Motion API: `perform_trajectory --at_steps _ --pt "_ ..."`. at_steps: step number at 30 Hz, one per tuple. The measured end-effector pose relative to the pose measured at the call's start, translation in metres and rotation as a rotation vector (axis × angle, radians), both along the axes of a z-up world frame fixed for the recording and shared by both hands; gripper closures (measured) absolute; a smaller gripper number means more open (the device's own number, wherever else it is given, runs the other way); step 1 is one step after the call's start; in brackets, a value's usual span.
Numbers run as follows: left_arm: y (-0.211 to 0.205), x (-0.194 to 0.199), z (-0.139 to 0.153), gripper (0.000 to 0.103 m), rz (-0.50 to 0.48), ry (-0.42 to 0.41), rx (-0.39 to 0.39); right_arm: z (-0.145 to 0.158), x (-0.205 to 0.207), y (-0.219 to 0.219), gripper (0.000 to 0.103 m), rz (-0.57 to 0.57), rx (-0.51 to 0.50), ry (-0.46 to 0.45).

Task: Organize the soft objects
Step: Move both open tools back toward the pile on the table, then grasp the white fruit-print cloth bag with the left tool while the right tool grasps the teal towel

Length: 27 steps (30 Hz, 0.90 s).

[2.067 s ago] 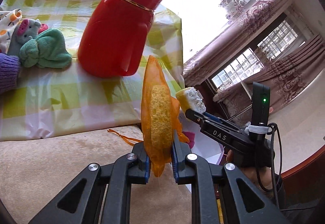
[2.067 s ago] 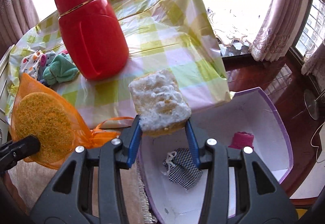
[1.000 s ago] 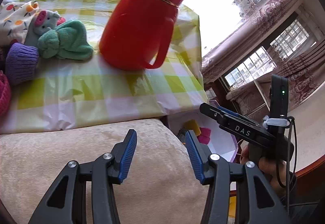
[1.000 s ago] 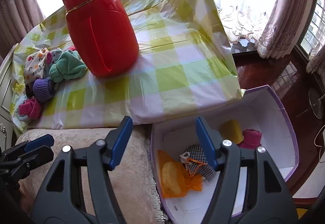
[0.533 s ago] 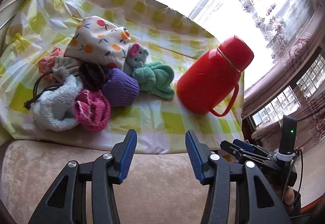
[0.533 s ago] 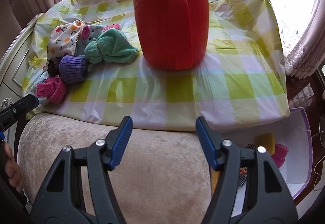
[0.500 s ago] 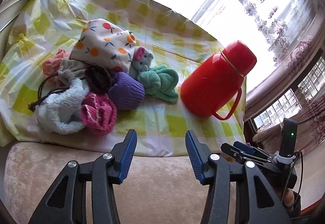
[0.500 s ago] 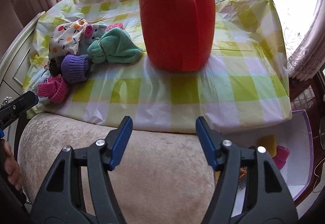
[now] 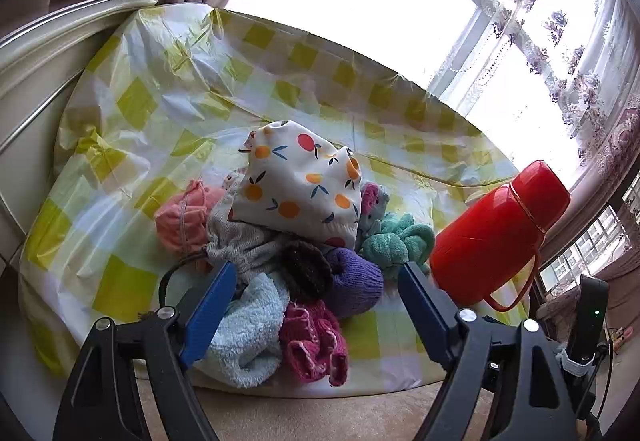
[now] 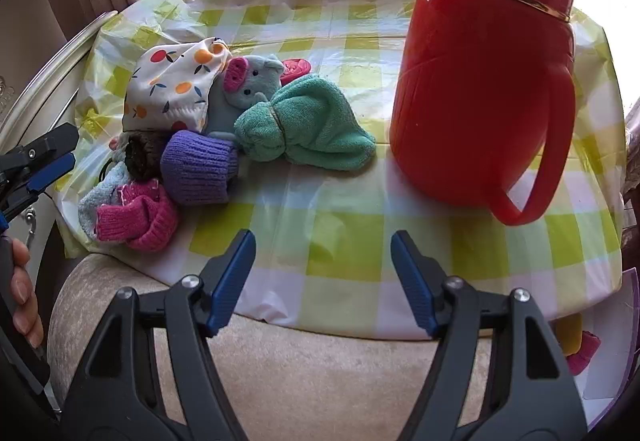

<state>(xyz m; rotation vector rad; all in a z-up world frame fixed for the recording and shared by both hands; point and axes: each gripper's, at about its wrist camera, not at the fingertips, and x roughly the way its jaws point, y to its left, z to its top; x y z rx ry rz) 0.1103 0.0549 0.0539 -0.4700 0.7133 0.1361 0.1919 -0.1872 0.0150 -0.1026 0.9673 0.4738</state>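
Note:
A pile of soft things lies on the yellow-checked tablecloth (image 9: pixel 132 109): a fruit-print cloth (image 9: pixel 296 185), a pink knit (image 9: pixel 184 217), a light blue towel (image 9: pixel 248 329), a magenta knit (image 9: pixel 312 341), a purple knit (image 9: pixel 352 281), a dark brown roll (image 9: pixel 308 269) and a green towel (image 9: pixel 400 237). My left gripper (image 9: pixel 316 305) is open and empty, its blue pads on either side of the pile's near part. My right gripper (image 10: pixel 324 277) is open and empty over bare cloth, right of the magenta knit (image 10: pixel 136 221) and purple knit (image 10: pixel 196 169).
A tall red thermos jug (image 10: pixel 484 73) stands right of the pile; it also shows in the left wrist view (image 9: pixel 492 237). A beige cushioned edge (image 10: pixel 280 361) runs along the front. A white box (image 10: pixel 600 357) with a yellow and a pink item sits low at the right.
Both grippers let go of their sponge items into the box, opened, and swung left toward the table. The left gripper has closed in on the soft pile; the right has come nearer the cloth.

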Motion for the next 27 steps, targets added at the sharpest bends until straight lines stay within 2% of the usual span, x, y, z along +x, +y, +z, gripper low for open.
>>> perform_trajectory --at_steps 3,9,19,20,21,24,27 --pt "0.003 0.022 -0.001 0.016 -0.003 0.02 0.043 0.0 0.01 0.014 0.021 -0.007 -0.002 -0.018" --pt "0.015 0.073 -0.014 0.012 -0.006 0.101 0.073 -0.001 0.031 0.04 0.017 -0.027 0.013 -0.021" --pt "0.05 0.113 -0.039 0.012 -0.005 0.135 -0.032 -0.006 0.065 0.065 0.013 -0.09 0.044 -0.026" --pt "0.051 0.114 -0.04 0.014 -0.011 0.133 -0.037 -0.007 0.069 0.067 0.013 -0.096 0.042 -0.022" --pt "0.051 0.115 -0.042 0.024 -0.018 0.13 -0.038 -0.008 0.072 0.069 0.013 -0.107 0.044 -0.019" --pt "0.046 0.115 -0.045 0.04 -0.039 0.13 -0.017 -0.013 0.083 0.073 0.012 -0.145 0.06 0.006" --pt "0.042 0.111 -0.042 0.051 -0.045 0.114 0.012 -0.02 0.092 0.074 0.012 -0.187 0.079 0.04"
